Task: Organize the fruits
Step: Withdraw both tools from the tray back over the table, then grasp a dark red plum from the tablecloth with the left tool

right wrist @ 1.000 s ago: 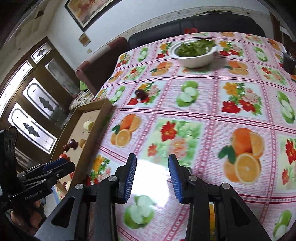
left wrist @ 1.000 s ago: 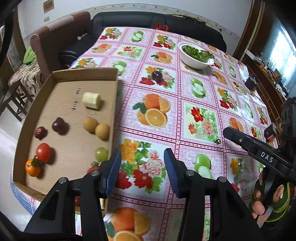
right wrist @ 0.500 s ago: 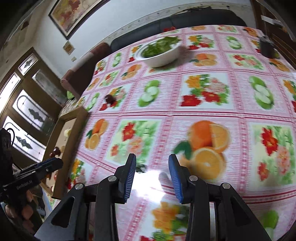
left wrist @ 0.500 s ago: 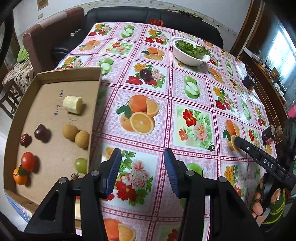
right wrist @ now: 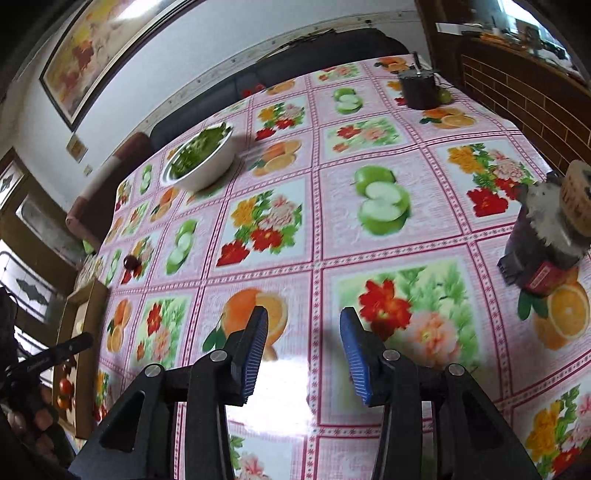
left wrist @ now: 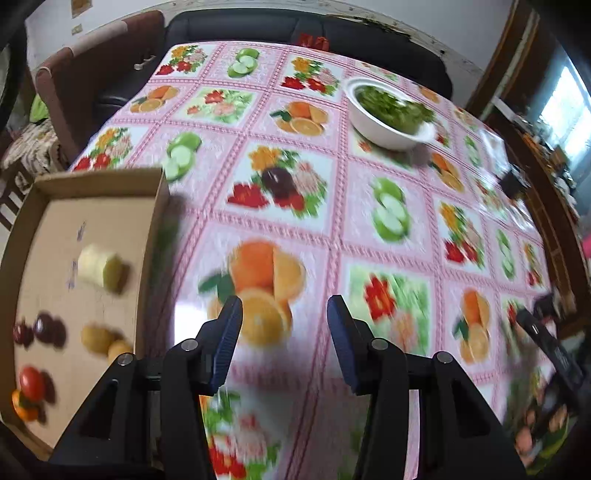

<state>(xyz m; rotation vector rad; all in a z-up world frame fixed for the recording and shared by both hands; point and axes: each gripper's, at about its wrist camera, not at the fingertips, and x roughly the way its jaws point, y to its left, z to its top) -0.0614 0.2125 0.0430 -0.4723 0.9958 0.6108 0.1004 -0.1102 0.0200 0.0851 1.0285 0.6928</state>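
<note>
A dark purple fruit (left wrist: pixel 277 180) lies loose on the fruit-print tablecloth, ahead of my left gripper (left wrist: pixel 284 325), which is open and empty above the cloth. The same fruit shows far left in the right wrist view (right wrist: pixel 131 261). A cardboard tray (left wrist: pixel 151 236) at the left holds a banana piece (left wrist: pixel 99 270), two dark plums (left wrist: pixel 44 328), two tan fruits (left wrist: pixel 98 336), a tomato (left wrist: pixel 31 377) and an orange (left wrist: pixel 23 406). My right gripper (right wrist: pixel 303 350) is open and empty over the cloth.
A white bowl of greens (left wrist: pixel 391 114) stands at the back of the table. In the right wrist view a dark pot (right wrist: pixel 419 88) is at the far edge and a jar-like object (right wrist: pixel 554 236) at the right. A sofa (left wrist: pixel 258 26) lies beyond the table.
My left gripper moved forward over the table towards the purple fruit; the tray slid left in its view. My right gripper swung to the right, bringing the jar-like object into view.
</note>
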